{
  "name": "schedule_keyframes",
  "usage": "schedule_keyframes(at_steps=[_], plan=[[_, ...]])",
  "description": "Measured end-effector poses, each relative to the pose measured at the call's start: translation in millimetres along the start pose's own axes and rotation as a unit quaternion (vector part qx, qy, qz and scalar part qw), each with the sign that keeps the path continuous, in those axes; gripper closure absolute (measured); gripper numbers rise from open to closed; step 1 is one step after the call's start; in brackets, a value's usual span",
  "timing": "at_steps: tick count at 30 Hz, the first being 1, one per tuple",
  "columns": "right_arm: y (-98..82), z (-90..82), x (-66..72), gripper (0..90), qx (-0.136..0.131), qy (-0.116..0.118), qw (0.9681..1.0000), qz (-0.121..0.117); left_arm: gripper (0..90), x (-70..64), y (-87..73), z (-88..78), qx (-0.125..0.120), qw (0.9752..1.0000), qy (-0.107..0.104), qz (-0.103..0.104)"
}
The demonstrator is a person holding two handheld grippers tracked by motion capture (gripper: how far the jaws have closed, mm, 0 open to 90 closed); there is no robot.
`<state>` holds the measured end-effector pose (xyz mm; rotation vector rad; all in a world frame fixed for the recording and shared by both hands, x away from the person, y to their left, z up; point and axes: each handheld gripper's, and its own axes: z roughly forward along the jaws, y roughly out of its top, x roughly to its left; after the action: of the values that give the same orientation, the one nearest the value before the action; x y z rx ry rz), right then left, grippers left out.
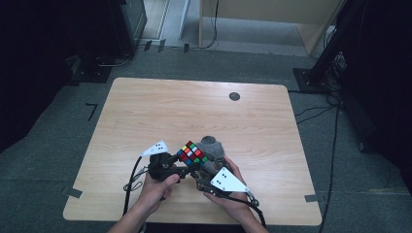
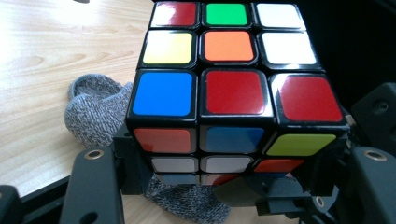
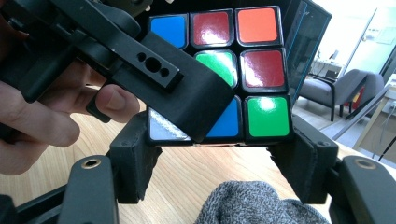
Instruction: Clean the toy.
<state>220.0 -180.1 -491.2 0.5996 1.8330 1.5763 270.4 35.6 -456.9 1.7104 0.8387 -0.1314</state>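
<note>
A scrambled Rubik's cube [image 1: 193, 153] hangs just above the front middle of the wooden table [image 1: 194, 111], held from both sides. My left gripper [image 1: 186, 164] comes in from the left and is shut on the cube [image 2: 229, 93], its jaws pressing the lower layers. My right gripper [image 1: 205, 169] comes in from the right, its pads clamped on the bottom row of the cube [image 3: 261, 70]. In the right gripper view, one black jaw of the left gripper [image 3: 154, 70] crosses the cube's face, with the person's hand [image 3: 42, 121] behind it. A grey sock [image 1: 212, 145] lies under and behind the cube.
A small black disc [image 1: 234, 96] sits near the table's far edge. Beyond the table are a light wooden cabinet [image 1: 272, 14] and black stands on grey carpet. Cables [image 1: 335, 126] run along the floor at the right. Bare tabletop stretches to the left and back.
</note>
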Motion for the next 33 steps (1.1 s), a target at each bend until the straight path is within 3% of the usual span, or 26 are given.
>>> schedule_keyframes(at_steps=[4,10,13,14,15,19,22,27,30,31,33], plan=[[-2.0,-1.5,-5.9,34.4,0.023,-0.007,0.9997,0.005,27.6,1.6,2.4,-3.3,-0.004,1.0000,0.009,0.002],[-4.2,-6.1,-20.0,34.5,0.037,-0.027,0.9987,0.024,22.2,7.3,9.1,-16.4,-0.030,0.9994,0.010,0.008],[-4.4,-9.0,-26.1,34.5,0.041,-0.030,0.9983,0.028,19.6,10.9,10.9,-22.9,-0.035,0.9986,0.028,0.027],[-4.8,-12.5,-31.7,34.5,0.049,-0.033,0.9976,0.038,18.0,14.4,9.0,-23.1,-0.023,0.9970,0.049,0.054],[-4.8,-12.5,-31.7,34.5,0.049,-0.033,0.9976,0.038,17.1,14.4,9.0,-23.1,-0.023,0.9970,0.049,0.054],[-3.2,-19.4,-41.8,34.4,0.057,-0.032,0.9962,0.058,16.1,20.9,1.4,-17.4,0.015,0.9903,0.090,0.105],[0.0,-23.7,-47.0,34.5,0.055,-0.025,0.9953,0.075,16.1,20.9,-4.4,-11.7,0.034,0.9823,0.113,0.145],[7.7,-26.5,-51.8,34.4,0.065,-0.004,0.9909,0.118,16.1,14.5,-15.1,-1.5,0.061,0.9649,0.142,0.212],[11.1,-26.6,-49.9,34.5,0.066,0.011,0.9872,0.145,16.1,10.7,-18.9,3.3,0.066,0.9592,0.150,0.231],[12.5,-25.6,-48.1,34.4,0.071,0.018,0.9846,0.159,16.1,9.0,-20.6,5.0,0.066,0.9562,0.152,0.241],[12.8,-24.5,-46.9,34.4,0.073,0.024,0.9823,0.171,15.9,8.3,-21.3,5.4,0.066,0.9552,0.152,0.245]])
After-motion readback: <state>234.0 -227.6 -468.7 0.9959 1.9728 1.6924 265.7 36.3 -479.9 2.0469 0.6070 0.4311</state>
